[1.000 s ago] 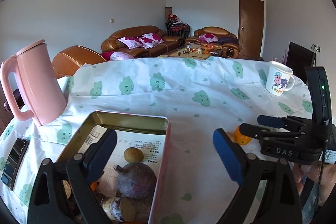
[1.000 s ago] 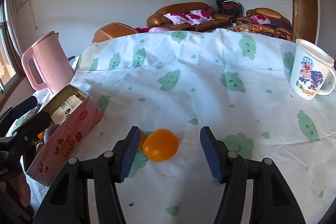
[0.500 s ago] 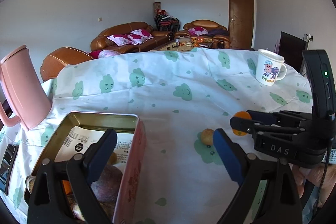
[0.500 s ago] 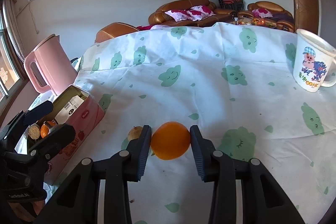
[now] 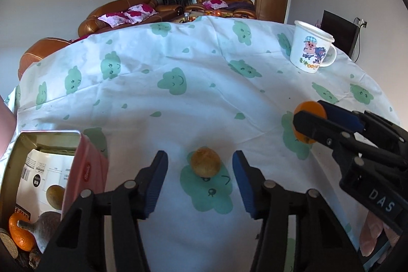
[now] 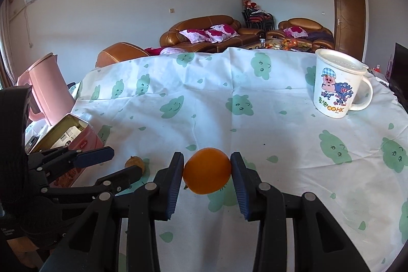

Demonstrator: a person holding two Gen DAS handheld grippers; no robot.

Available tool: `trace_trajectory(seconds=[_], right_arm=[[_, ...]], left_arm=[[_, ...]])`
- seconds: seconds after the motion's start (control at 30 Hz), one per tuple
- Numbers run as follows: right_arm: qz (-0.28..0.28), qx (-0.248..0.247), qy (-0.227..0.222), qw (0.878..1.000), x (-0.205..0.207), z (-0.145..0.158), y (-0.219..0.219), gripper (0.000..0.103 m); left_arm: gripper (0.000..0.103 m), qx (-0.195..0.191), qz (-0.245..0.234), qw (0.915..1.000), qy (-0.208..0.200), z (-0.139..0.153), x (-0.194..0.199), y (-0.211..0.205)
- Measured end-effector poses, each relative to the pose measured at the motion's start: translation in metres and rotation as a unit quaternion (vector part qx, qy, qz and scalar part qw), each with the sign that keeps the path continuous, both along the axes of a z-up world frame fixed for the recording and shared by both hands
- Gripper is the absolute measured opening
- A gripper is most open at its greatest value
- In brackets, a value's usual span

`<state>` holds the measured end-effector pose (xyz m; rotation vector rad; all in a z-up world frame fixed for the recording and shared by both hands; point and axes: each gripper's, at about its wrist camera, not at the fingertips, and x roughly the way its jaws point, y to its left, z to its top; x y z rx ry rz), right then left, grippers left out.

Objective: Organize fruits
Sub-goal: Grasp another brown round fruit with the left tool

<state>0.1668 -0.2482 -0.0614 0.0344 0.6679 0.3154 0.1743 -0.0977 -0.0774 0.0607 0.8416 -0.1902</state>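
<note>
My right gripper (image 6: 207, 170) is shut on an orange (image 6: 207, 170) and holds it just above the cloth; the orange also shows in the left wrist view (image 5: 309, 108) between the right gripper's fingers. My left gripper (image 5: 200, 166) is open, its fingers on either side of a small brown fruit (image 5: 205, 161) that lies on the cloth; that fruit shows in the right wrist view (image 6: 135, 163) too. The pink tin box (image 5: 86, 170) at the left holds several fruits, among them an orange one (image 5: 20, 233) and a dark one (image 5: 48, 226).
A white cartoon mug (image 5: 309, 50) stands at the far right of the table (image 5: 178, 93), seen also in the right wrist view (image 6: 336, 83). A pink kettle (image 6: 47, 91) stands behind the tin box (image 6: 76, 137). Sofas lie beyond the table's far edge.
My right gripper closed on the orange and lifted it slightly. My left gripper swung right from over the tin box and now straddles the small brown fruit.
</note>
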Motion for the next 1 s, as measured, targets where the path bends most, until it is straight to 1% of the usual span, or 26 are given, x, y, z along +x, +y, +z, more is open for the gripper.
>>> trace_trajectory(seconds=[0.03, 0.07, 0.1, 0.23, 0.53, 0.77, 1.0], right_arm=[[0.001, 0.000, -0.001, 1.000, -0.001, 0.000, 0.001, 0.040], [0.002, -0.001, -0.002, 1.000, -0.001, 0.000, 0.001, 0.040], [0.003, 0.000, -0.002, 1.000, -0.001, 0.001, 0.001, 0.040], [0.004, 0.003, -0.007, 1.000, -0.003, 0.001, 0.001, 0.040], [0.016, 0.002, -0.050, 0.999, -0.018, 0.011, 0.004, 0.040], [0.022, 0.008, -0.070, 0.997, -0.028, 0.015, 0.006, 0.040], [0.033, 0.003, -0.088, 0.996, -0.038, 0.018, 0.016, 0.040]], left_arm=[[0.039, -0.002, -0.002, 1.0000, 0.009, -0.003, 0.005, -0.001], [0.029, -0.002, -0.006, 0.9998, 0.019, -0.007, 0.009, -0.002], [0.028, -0.003, -0.007, 0.9995, 0.029, -0.011, 0.011, -0.002], [0.028, -0.009, -0.009, 0.9996, 0.023, -0.008, 0.008, -0.001], [0.028, -0.015, 0.017, 0.9986, -0.048, 0.011, -0.015, 0.011], [0.028, -0.011, 0.036, 0.9943, -0.100, 0.022, -0.034, 0.018], [0.028, -0.017, 0.054, 0.9890, -0.137, 0.029, -0.050, 0.026]])
